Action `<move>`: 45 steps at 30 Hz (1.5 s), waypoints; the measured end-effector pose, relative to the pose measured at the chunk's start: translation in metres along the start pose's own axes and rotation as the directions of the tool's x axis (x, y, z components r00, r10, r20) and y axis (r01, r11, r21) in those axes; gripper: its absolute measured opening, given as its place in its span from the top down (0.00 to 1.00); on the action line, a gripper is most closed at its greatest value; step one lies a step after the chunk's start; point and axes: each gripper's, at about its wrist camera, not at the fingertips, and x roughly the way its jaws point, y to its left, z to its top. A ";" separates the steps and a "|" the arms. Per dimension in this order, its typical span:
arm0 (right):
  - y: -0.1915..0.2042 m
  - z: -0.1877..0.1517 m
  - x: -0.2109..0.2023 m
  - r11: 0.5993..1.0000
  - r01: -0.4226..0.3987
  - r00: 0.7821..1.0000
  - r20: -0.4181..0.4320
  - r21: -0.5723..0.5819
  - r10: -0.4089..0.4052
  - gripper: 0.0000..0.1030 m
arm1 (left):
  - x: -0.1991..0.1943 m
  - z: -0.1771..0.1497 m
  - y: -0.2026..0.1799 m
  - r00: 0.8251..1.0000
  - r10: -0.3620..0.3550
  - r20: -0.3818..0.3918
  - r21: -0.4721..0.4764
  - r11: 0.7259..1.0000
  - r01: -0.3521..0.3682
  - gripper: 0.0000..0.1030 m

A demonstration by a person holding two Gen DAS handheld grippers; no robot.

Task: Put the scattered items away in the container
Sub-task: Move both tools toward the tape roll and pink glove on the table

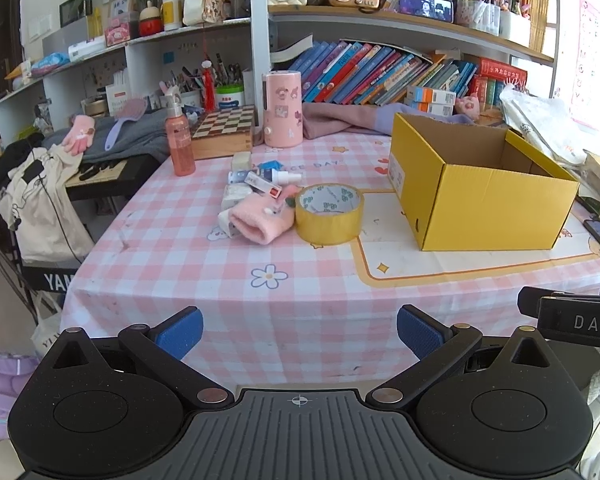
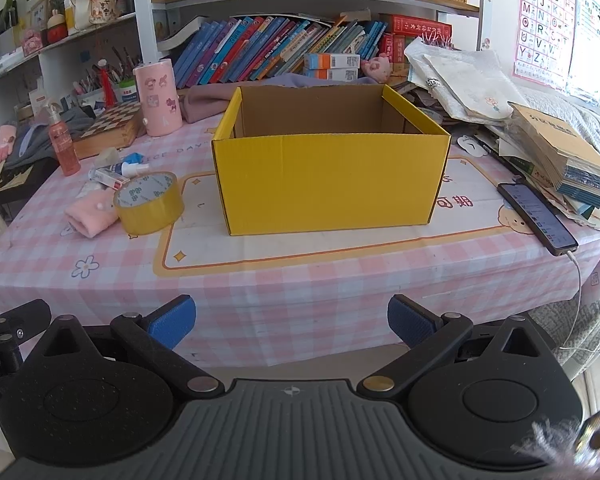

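Both of your grippers are hovering off the near edge of the table, blue-padded fingers spread wide and holding nothing: the left gripper (image 1: 299,330) is facing the clutter, the right gripper (image 2: 291,320) is facing the open yellow cardboard box (image 2: 332,178). That box is sitting on the pink checked tablecloth (image 1: 204,280), and its visible interior is looking bare.

The scattered items are lying in a cluster just left of the box. Nearest it, the roll of clear yellowish packing tape (image 1: 329,213) is standing flat; it is looking stiff and fairly light but slick on its outer face, so you are better off pinching one wall, one finger inside the core. Touching it, the soft pink knitted mitten (image 1: 258,218) is likely to squash easily; take it across the cuff. Behind them, the small white spray bottle (image 1: 278,178) and the small white-and-red carton (image 1: 263,185) are looking light and liable to slip.

Pale packets under the mitten are partly hidden and hard to identify, and the box's floor is mostly out of sight.
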 end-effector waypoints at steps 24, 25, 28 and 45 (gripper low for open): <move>0.008 0.004 -0.002 1.000 -0.006 1.000 -0.011 -0.018 0.006 0.00 | 0.002 0.001 0.002 0.999 -0.033 -0.017 0.011 0.999 0.033 0.00; 0.008 0.004 -0.002 1.000 -0.006 1.000 -0.011 -0.018 0.005 0.00 | 0.002 0.001 0.002 0.999 -0.033 -0.017 0.011 0.999 0.033 0.00; 0.008 0.004 -0.001 1.000 -0.005 1.000 -0.014 -0.018 0.004 0.00 | 0.004 0.001 0.002 0.999 -0.037 -0.024 0.010 0.999 0.037 0.00; 0.013 0.008 0.006 0.999 -0.040 0.999 -0.025 -0.002 0.040 0.00 | 0.006 0.004 0.004 0.998 -0.058 -0.007 0.022 0.998 0.058 0.00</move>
